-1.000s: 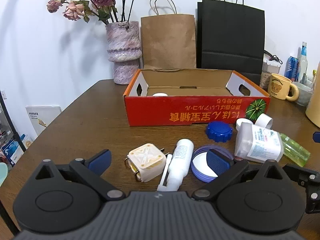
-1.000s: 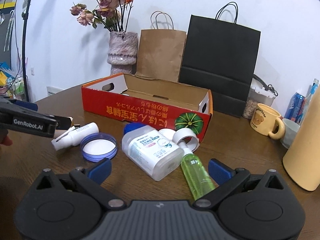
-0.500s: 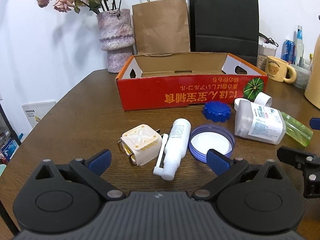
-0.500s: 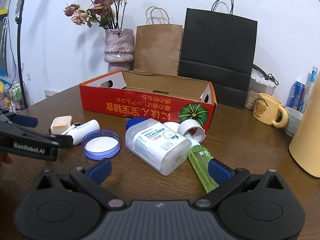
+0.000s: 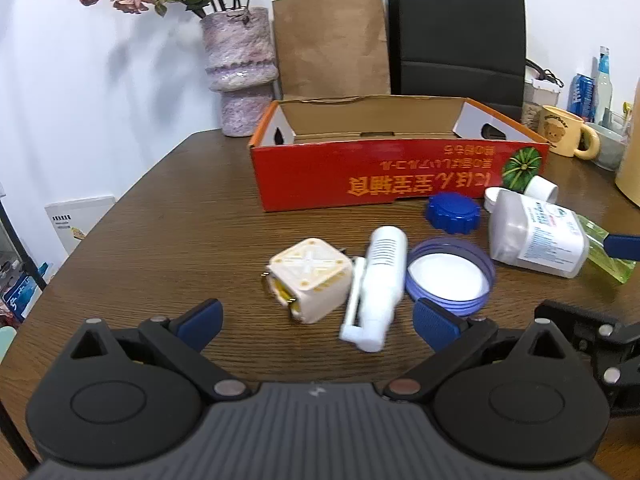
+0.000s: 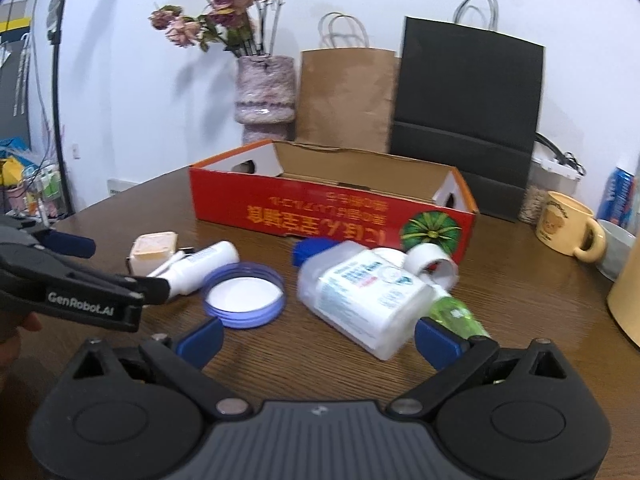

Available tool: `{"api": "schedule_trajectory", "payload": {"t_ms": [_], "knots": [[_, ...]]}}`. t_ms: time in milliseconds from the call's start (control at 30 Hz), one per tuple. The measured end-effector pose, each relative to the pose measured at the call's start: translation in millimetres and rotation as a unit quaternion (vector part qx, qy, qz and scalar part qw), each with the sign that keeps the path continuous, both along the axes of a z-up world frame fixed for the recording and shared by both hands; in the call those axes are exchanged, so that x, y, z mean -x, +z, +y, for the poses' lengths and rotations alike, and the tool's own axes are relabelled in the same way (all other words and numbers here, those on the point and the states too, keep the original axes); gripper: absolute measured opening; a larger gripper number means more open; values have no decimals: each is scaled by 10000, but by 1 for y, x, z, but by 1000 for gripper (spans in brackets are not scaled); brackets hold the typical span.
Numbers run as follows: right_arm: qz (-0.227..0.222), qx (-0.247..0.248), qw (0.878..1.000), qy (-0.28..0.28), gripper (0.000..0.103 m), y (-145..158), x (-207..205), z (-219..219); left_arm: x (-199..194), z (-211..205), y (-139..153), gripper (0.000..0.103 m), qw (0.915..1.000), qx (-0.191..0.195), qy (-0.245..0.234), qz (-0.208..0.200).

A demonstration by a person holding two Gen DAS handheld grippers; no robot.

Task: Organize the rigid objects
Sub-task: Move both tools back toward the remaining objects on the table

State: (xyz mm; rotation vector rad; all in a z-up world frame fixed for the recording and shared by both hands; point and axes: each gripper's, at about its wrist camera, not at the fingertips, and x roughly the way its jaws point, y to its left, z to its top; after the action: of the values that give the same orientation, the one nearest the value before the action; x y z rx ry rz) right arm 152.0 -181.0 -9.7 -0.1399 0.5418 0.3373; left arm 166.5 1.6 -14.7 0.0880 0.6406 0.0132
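An open red cardboard box (image 5: 396, 176) stands mid-table; it also shows in the right wrist view (image 6: 332, 212). In front of it lie a cream cube (image 5: 308, 276), a white spray bottle (image 5: 380, 280), a blue-rimmed lid (image 5: 448, 276), a dark blue cap (image 5: 452, 213), a large white bottle (image 5: 536, 240) (image 6: 364, 296), a green bottle (image 6: 456, 316) and a white tape roll (image 6: 434, 264). My left gripper (image 5: 318, 324) is open and empty, just short of the cube and spray bottle. My right gripper (image 6: 318, 336) is open and empty, facing the white bottle.
A vase of dried flowers (image 5: 240, 72), a brown paper bag (image 5: 332, 40) and a black bag (image 5: 456, 36) stand behind the box. A yellow mug (image 5: 564, 136), cans and a tall cream container (image 6: 628, 292) are at the right. The table's left edge (image 5: 100, 220) is near.
Both grippers have pulled back a little and turned slightly; the objects now sit farther ahead of the fingers. Nothing on the table has moved.
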Motion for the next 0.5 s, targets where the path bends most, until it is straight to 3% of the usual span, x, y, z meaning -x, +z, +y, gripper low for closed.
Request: {"api": "schedule_trajectory", "payload": {"t_ms": [233, 467, 500], "knots": [[152, 43, 9994, 320, 84, -6, -8, 23, -2, 14, 1, 103, 10000, -9, 25, -9], [236, 95, 9985, 493, 82, -11, -19, 40, -3, 23, 2, 103, 10000, 27, 45, -50], [264, 108, 9983, 499, 78, -11, -22, 42, -3, 25, 3, 103, 10000, 35, 54, -54]]}}
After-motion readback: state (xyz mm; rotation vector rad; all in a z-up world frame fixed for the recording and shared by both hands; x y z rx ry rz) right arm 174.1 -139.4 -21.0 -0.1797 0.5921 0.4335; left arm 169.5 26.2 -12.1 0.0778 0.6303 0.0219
